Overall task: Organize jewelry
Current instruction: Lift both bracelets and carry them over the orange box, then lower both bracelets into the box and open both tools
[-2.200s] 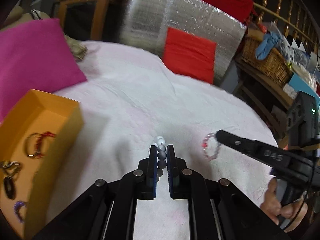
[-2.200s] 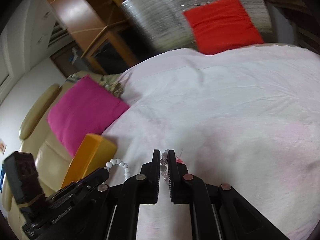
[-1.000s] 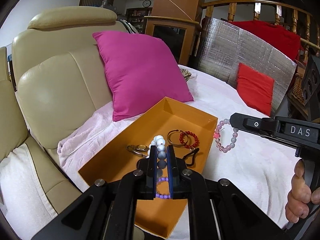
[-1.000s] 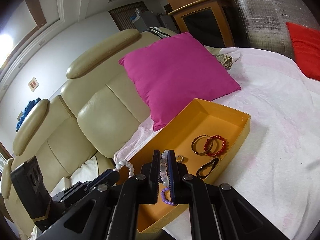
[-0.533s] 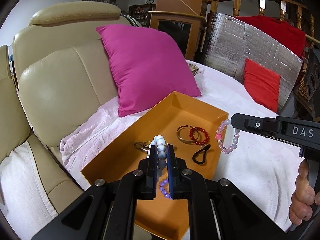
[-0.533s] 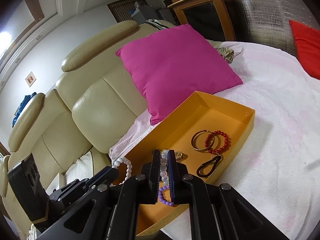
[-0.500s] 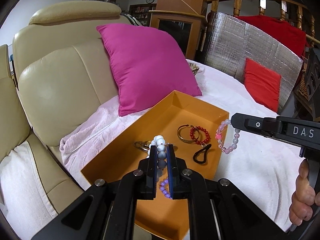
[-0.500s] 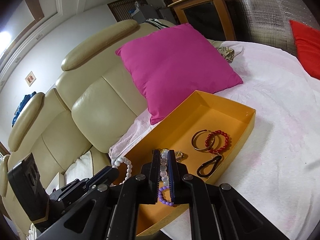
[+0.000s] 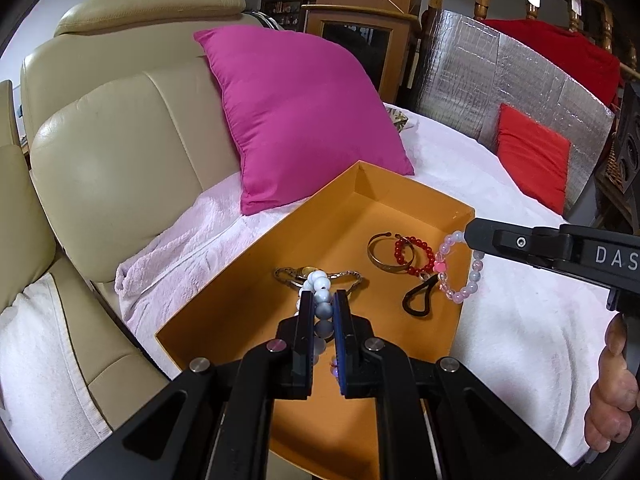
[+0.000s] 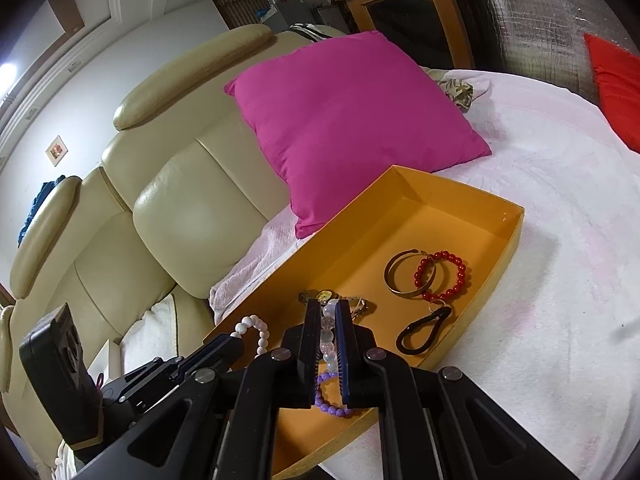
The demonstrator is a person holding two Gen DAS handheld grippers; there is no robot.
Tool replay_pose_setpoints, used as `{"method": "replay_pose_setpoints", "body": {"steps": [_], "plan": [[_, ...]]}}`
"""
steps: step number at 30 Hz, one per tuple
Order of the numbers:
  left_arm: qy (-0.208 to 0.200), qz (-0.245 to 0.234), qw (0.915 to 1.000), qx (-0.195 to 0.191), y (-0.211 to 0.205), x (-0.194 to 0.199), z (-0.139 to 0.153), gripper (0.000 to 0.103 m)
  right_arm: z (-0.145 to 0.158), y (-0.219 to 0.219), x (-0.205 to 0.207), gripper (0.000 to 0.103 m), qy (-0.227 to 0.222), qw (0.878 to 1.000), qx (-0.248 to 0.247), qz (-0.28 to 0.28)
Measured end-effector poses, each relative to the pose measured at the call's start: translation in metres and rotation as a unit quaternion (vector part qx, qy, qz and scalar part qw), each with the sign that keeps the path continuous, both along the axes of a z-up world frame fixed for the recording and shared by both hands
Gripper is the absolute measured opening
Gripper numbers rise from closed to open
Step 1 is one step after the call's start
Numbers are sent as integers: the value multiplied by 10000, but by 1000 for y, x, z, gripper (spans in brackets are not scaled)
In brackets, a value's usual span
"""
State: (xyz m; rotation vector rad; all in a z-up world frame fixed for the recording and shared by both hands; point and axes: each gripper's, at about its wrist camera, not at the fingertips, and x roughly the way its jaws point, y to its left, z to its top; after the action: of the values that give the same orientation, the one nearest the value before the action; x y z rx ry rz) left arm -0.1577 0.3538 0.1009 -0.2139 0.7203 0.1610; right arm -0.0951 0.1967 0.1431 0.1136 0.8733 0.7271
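My left gripper is shut on a white and grey bead bracelet and hangs over the near half of the orange box. My right gripper is shut on a clear and pink bead bracelet, also over the box. In the left wrist view the right gripper holds that bracelet above the box's right wall. The box holds a gold bangle, a red bead bracelet, a black loop, a purple bead bracelet and a metal watch.
The box lies on a white cover beside a pink cushion and a beige leather sofa. A red cushion leans on a silver foil panel at the back. A person's hand grips the right tool.
Both grippers swung from the open white cover to the orange box, then sank a little closer over it. Each still holds its bracelet.
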Motion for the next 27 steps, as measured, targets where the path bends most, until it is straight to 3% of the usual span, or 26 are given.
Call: {"method": "replay_pose_setpoints", "body": {"steps": [9, 27], "plan": [[162, 110, 9998, 6, 9, 4, -12, 9, -5, 5, 3, 8, 26, 9999, -110, 46], [569, 146, 9982, 140, 14, 19, -48, 9, -55, 29, 16, 9, 385, 9979, -506, 152]]}}
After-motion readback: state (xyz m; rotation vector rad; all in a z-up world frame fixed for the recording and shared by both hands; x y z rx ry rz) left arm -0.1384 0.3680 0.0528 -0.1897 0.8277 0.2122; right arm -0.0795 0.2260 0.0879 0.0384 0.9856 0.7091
